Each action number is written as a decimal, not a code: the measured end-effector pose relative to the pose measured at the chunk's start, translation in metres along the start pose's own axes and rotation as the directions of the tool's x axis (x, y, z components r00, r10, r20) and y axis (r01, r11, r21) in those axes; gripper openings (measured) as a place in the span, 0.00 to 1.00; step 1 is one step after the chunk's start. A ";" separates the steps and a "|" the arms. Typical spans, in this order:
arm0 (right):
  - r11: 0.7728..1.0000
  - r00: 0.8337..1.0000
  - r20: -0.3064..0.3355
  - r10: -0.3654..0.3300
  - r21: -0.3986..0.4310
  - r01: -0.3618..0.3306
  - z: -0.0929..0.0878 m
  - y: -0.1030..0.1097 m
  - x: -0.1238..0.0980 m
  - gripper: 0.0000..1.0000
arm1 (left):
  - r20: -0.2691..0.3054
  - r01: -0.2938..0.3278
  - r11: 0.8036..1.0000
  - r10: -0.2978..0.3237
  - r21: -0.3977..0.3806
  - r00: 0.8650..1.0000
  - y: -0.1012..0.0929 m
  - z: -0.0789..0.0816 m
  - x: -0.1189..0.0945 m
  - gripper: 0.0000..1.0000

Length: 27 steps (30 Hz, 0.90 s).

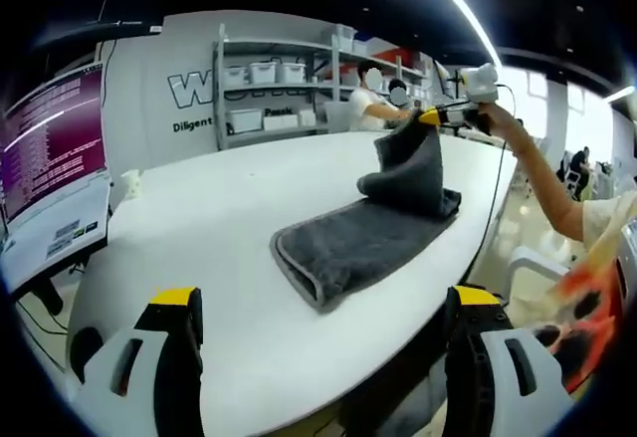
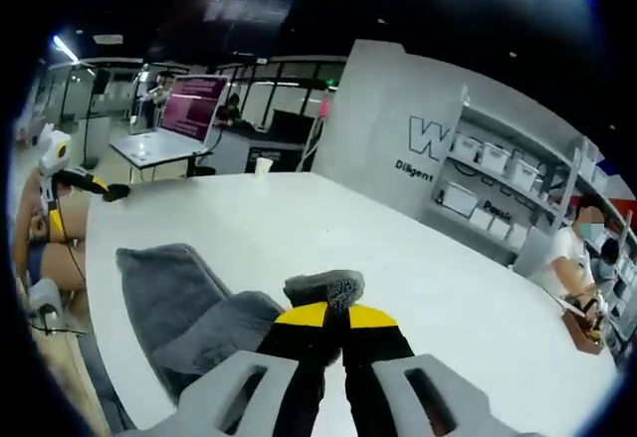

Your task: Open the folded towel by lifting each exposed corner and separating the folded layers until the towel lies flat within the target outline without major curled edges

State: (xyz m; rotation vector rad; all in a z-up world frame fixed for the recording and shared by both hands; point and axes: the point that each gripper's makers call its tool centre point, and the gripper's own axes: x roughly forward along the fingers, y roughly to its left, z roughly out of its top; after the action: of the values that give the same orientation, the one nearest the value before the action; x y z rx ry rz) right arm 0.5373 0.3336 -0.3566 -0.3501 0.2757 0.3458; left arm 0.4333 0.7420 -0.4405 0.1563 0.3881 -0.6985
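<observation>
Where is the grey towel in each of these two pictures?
Left gripper view: the grey towel lies right of centre on the white table, its far corner lifted by the right gripper.
Right gripper view: lower left, one corner pinched between the jaws.
Shared landmark: the shelf rack against the lettered wall.

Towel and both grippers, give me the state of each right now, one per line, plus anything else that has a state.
towel: partly folded on the white table, one corner lifted off the surface
right gripper: shut on the towel's raised corner
left gripper: open, holding nothing, short of the towel
monitor: on, showing text
shelf bins: sitting on the shelves
</observation>
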 end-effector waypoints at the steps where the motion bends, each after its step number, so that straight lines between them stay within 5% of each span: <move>1: 1.000 1.000 -0.002 -0.005 0.001 0.005 -0.001 -0.002 -0.001 0.00 | -0.001 -0.001 1.000 0.001 0.000 1.000 0.001 0.000 0.000 1.00; 19: 0.979 0.979 -0.102 -0.178 0.086 0.187 -0.080 -0.097 -0.053 0.00 | -0.022 0.001 1.000 -0.001 -0.005 1.000 0.001 -0.005 0.002 1.00; 27: 0.959 0.961 -0.153 -0.228 0.133 0.249 -0.121 -0.122 -0.078 0.00 | -0.027 0.001 1.000 -0.001 -0.005 1.000 0.000 -0.006 0.003 1.00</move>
State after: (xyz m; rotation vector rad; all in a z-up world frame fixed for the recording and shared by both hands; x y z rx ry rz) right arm 0.4882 0.1584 -0.4061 -0.2541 0.3878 0.0614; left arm 0.4333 0.7415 -0.4472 0.1610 0.4153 -0.6968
